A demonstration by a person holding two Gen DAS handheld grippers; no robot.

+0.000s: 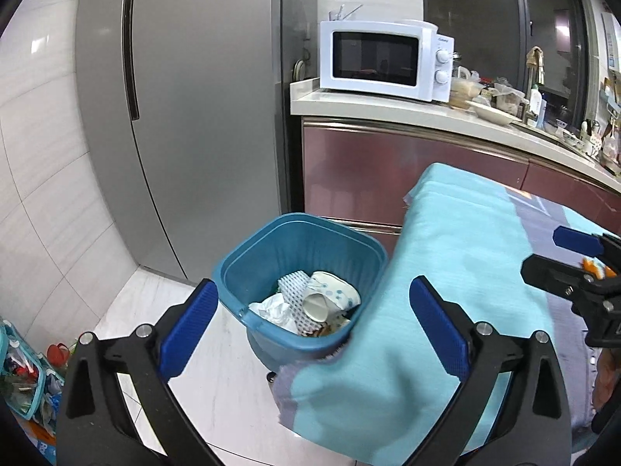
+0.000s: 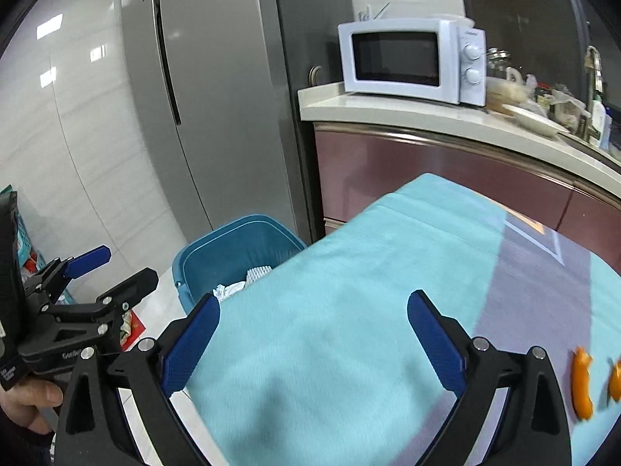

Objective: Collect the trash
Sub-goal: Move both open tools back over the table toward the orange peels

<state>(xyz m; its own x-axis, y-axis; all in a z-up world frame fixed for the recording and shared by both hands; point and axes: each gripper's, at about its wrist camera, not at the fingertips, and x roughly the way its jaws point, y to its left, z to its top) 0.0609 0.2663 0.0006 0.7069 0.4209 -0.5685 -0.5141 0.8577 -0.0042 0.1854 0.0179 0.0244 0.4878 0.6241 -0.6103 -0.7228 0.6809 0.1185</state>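
Note:
A blue trash bin [image 1: 271, 334] stands on the floor beside the table and holds a paper cup [image 1: 330, 299], crumpled paper and netting. It also shows in the right wrist view [image 2: 205, 268]. My left gripper [image 1: 314, 324] is open and empty above the bin's near rim. My right gripper [image 2: 312, 336] is open and empty over the teal tablecloth [image 2: 349, 291]; in the left wrist view it appears at the right [image 1: 559, 254]. Two orange peel pieces [image 2: 582, 384] lie on the cloth at the right gripper's right.
A grey fridge [image 1: 186, 116] stands behind the bin. A counter [image 1: 388, 110] carries a white microwave [image 1: 384, 58], dishes and bottles. Baskets of items [image 1: 23, 380] sit on the floor at the left. The table edge overhangs the bin.

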